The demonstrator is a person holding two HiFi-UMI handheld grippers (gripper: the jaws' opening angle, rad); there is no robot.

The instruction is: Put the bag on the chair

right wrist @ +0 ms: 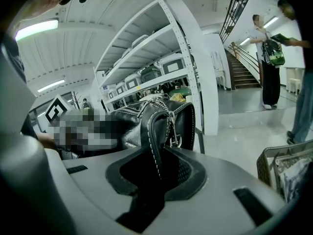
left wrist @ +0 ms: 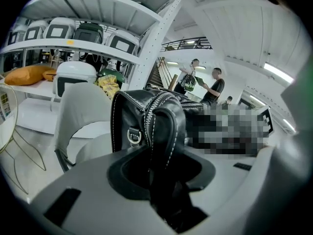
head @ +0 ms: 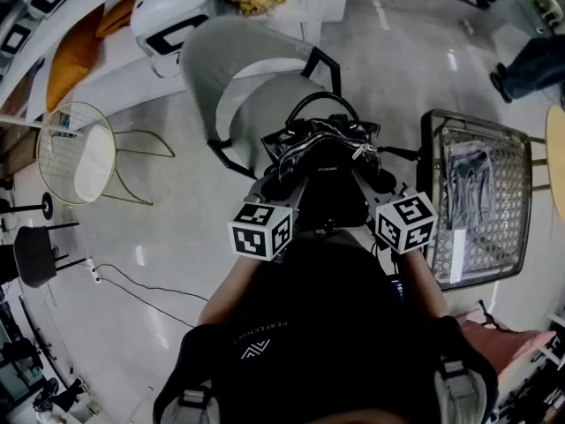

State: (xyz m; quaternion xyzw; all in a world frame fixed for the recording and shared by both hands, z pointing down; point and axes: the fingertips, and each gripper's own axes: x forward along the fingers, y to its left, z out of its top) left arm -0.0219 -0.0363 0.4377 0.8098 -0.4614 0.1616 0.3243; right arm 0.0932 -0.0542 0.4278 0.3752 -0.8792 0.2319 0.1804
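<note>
A black leather bag [head: 322, 153] with white stitching hangs between both grippers, just in front of the grey shell chair [head: 252, 87]. My left gripper [head: 281, 182] is shut on the bag's strap [left wrist: 166, 126] at its left end. My right gripper [head: 372, 177] is shut on the strap [right wrist: 157, 131] at its right end. In the left gripper view the chair's grey back and seat [left wrist: 78, 119] show just beyond the bag [left wrist: 134, 116]. The bag's curved handle [head: 325, 102] rises over the chair seat. Whether the bag touches the seat is hidden.
A wire-mesh basket [head: 481, 193] holding folded cloth stands to the right. A round wire chair [head: 75, 153] sits to the left, with a small black table [head: 35, 254] and a floor cable [head: 132, 285]. White shelves [head: 172, 11] carry appliances behind the chair. People [right wrist: 266, 58] stand by the stairs.
</note>
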